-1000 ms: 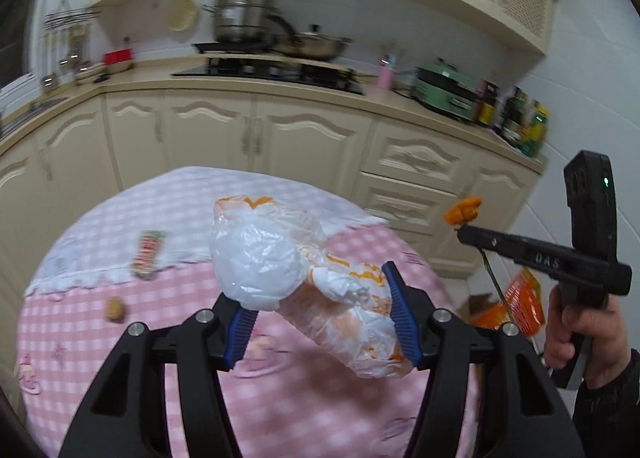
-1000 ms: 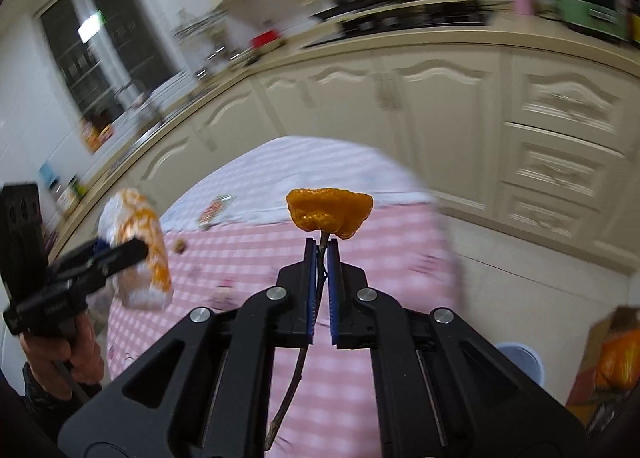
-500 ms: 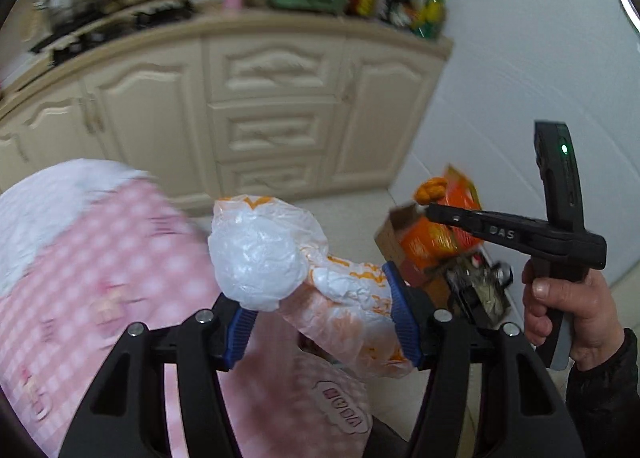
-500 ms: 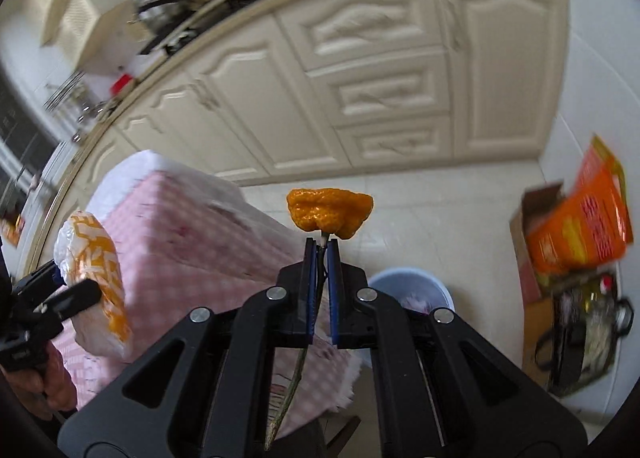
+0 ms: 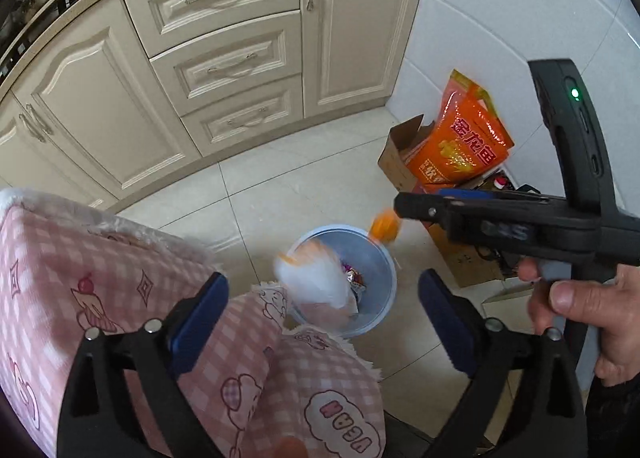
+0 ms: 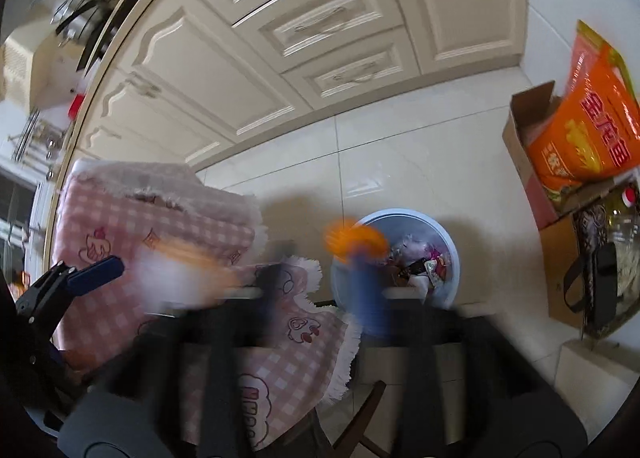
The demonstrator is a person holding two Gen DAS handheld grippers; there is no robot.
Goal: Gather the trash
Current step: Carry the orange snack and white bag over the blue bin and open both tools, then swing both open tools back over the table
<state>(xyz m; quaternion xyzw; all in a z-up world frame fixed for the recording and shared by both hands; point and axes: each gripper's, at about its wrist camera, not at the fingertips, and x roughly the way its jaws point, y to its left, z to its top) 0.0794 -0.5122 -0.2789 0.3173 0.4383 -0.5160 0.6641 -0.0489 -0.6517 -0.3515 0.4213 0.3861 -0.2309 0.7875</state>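
A light blue trash bin [image 5: 382, 258] stands on the tiled floor by the table edge and holds wrappers; it also shows in the right wrist view [image 6: 450, 246]. My left gripper [image 5: 324, 310] is open, and the white and orange plastic bag [image 5: 316, 278] is blurred in the air over the bin. In the right wrist view the bag [image 6: 176, 274] is a blur beside the left gripper. My right gripper [image 5: 400, 206] is above the bin's right rim; the orange peel on a stick [image 5: 385, 228] is blurred just below its tip. The right wrist view of that gripper [image 6: 320, 298] is motion-blurred.
A table with a pink checked cloth [image 5: 100, 278] fills the lower left. Cream cabinets [image 5: 224, 58] run along the back. A cardboard box with an orange bag [image 5: 468, 146] and other clutter stand on the floor to the right of the bin.
Both grippers swung from the table to over the bin. My left gripper opened and let the bag go. The orange peel has left its place above the right fingers.
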